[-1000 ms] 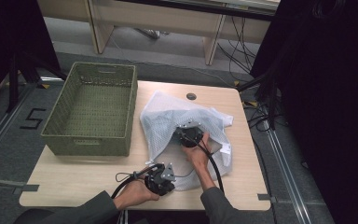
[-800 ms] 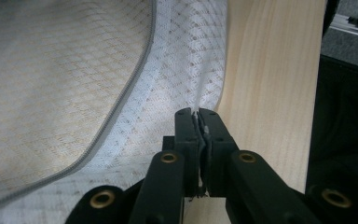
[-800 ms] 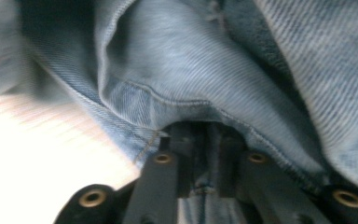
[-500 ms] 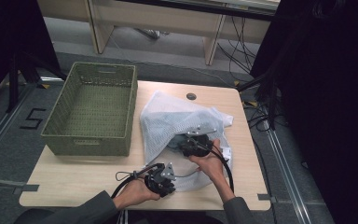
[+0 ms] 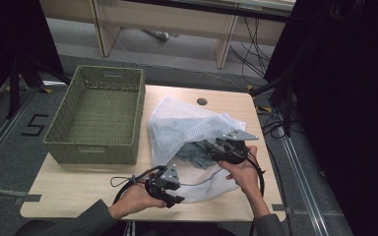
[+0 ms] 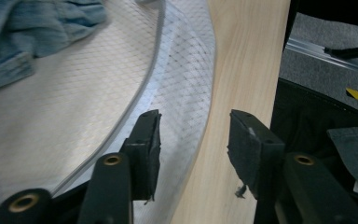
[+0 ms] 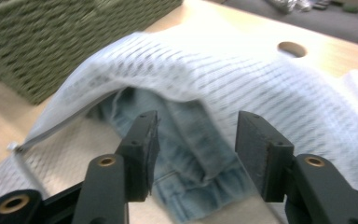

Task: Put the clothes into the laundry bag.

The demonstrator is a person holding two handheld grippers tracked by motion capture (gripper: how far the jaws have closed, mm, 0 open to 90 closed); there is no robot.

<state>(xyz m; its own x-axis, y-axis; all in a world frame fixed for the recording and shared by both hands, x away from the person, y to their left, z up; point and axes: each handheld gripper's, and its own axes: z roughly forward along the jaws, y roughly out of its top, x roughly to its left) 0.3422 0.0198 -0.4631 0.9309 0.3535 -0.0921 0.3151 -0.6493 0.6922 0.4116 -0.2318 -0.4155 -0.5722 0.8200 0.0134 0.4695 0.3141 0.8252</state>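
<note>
A white mesh laundry bag (image 5: 187, 123) lies on the wooden table (image 5: 78, 187), with a blue denim garment (image 5: 197, 156) in its open mouth. My right gripper (image 5: 212, 150) is open at the bag's right side, facing the mouth. In the right gripper view its open jaws (image 7: 196, 122) frame the denim garment (image 7: 191, 158) under the lifted mesh bag (image 7: 237, 74). My left gripper (image 5: 175, 195) is open at the bag's near edge. In the left gripper view its jaws (image 6: 193, 127) straddle the hem of the mesh bag (image 6: 74, 116), holding nothing; the denim garment (image 6: 28, 28) lies farther off.
An empty green woven basket (image 5: 96, 115) stands on the table's left half, also visible as the basket (image 7: 51, 37) behind the bag. A round cable hole (image 5: 202, 101) sits at the table's far edge. The table's near edge (image 6: 279, 84) runs close beside my left gripper.
My right gripper has drawn back a little to the right, away from the middle of the bag. The left gripper has hardly moved.
</note>
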